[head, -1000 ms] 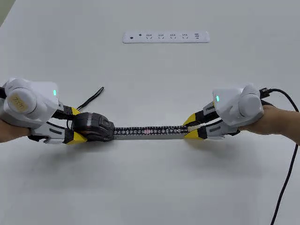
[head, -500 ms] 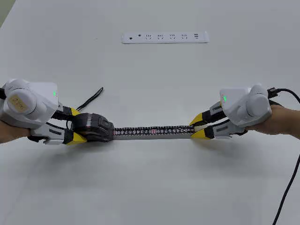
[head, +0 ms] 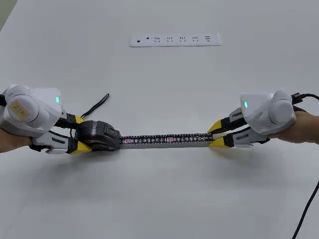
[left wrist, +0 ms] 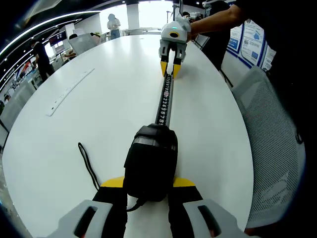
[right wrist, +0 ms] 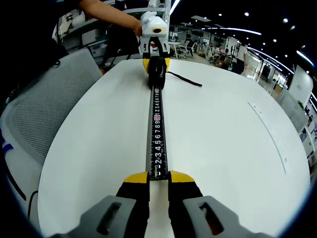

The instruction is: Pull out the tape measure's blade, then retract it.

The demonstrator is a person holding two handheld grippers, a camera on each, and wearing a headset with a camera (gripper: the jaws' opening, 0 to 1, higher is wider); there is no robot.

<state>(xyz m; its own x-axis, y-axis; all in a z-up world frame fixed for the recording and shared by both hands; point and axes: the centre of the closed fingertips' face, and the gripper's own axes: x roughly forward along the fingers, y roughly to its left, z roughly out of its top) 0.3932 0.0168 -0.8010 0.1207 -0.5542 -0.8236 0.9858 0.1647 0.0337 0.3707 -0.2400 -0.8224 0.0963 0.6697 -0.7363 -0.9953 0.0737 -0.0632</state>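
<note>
A black tape measure case lies on the white table, held by my left gripper, which is shut on it. In the left gripper view the case sits between the yellow-tipped jaws of the left gripper. Its dark numbered blade stretches right along the table to my right gripper, shut on the blade's end. The right gripper view shows the blade running away from the right gripper to the far case. A black wrist strap trails behind the case.
A white power strip lies at the back of the table. A black cable runs down the right side from my right hand. Grey mesh chairs stand along the table's edge, and people are at the room's far side.
My right gripper has moved to the right with the blade's end, drawing more blade out of the case. The left gripper and the case have stayed in place.
</note>
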